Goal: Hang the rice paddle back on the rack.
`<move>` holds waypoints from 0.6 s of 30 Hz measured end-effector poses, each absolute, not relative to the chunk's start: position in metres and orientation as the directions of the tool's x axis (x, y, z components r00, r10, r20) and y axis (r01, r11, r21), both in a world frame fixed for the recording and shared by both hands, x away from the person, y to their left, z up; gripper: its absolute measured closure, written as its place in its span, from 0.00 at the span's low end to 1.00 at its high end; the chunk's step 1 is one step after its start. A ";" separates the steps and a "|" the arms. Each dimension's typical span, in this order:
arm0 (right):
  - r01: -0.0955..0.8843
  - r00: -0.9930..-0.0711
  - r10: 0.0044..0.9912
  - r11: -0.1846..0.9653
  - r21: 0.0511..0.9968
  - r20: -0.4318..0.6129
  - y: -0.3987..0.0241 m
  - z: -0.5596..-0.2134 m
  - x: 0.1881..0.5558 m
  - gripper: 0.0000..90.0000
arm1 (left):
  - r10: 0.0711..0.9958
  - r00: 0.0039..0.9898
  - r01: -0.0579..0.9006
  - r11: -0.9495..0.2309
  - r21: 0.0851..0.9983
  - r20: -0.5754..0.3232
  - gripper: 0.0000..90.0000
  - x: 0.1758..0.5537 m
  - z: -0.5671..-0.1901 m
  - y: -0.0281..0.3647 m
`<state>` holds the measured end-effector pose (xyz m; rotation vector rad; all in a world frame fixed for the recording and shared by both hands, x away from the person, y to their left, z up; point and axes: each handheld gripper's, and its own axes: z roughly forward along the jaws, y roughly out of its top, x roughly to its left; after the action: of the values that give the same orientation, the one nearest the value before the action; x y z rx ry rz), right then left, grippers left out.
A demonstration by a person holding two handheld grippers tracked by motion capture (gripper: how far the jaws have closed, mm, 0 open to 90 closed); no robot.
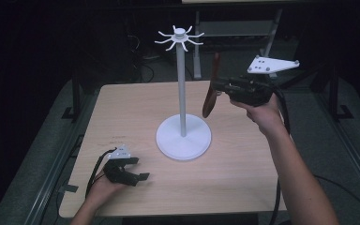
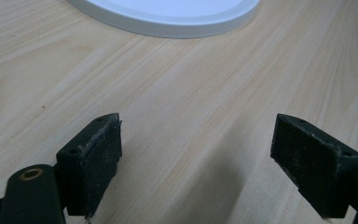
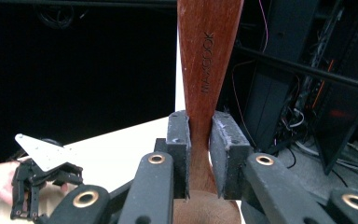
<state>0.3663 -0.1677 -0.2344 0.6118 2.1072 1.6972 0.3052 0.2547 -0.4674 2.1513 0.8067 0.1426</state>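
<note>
Step in hand, as I judge it: carrying a wooden spoon (image 1: pixel 210 89) up toward the hooks (image 1: pixel 179 38) at the top of the white stand (image 1: pixel 183 101), to hang it there.

Right gripper (image 1: pixel 218 87): held high over the table's right side, pointing left at the stand's pole, forearm coming in from lower right. Jaws narrow, clamped on the spoon's handle; in the right gripper view the pads (image 3: pixel 179 140) press the reddish wood from both sides. The spoon hangs near upright in the air, well clear of the table (image 1: pixel 243 159), to the right of the pole and below the hooks.

Left gripper (image 1: pixel 139 169): resting low on the table near its front left corner, pointing toward the stand's round base (image 2: pixel 172 18). Jaws wide apart, nothing between them, bare wood beneath.

Next move likely calls for more lift and a reach left, so the handle's upper end meets a hook. Whether the handle has a hole I cannot tell.
</note>
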 end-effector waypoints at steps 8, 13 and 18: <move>0.078 -0.846 0.532 0.175 0.982 -0.028 -0.160 -0.220 0.369 0.86 | 0.592 0.789 0.502 -0.465 0.729 -0.165 0.17 0.305 -0.467 0.255; 0.070 -0.848 0.529 0.173 0.983 -0.033 -0.157 -0.213 0.371 0.86 | 0.593 0.787 0.506 -0.461 0.729 -0.172 0.17 0.304 -0.467 0.254; 0.070 -0.849 0.527 0.177 0.982 -0.034 -0.151 -0.210 0.374 0.86 | 0.593 0.787 0.506 -0.462 0.729 -0.171 0.17 0.304 -0.467 0.254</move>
<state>0.3741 -0.1514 -0.2102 0.5645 2.0934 1.7155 0.3042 0.2543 -0.4673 2.1517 0.8118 0.1345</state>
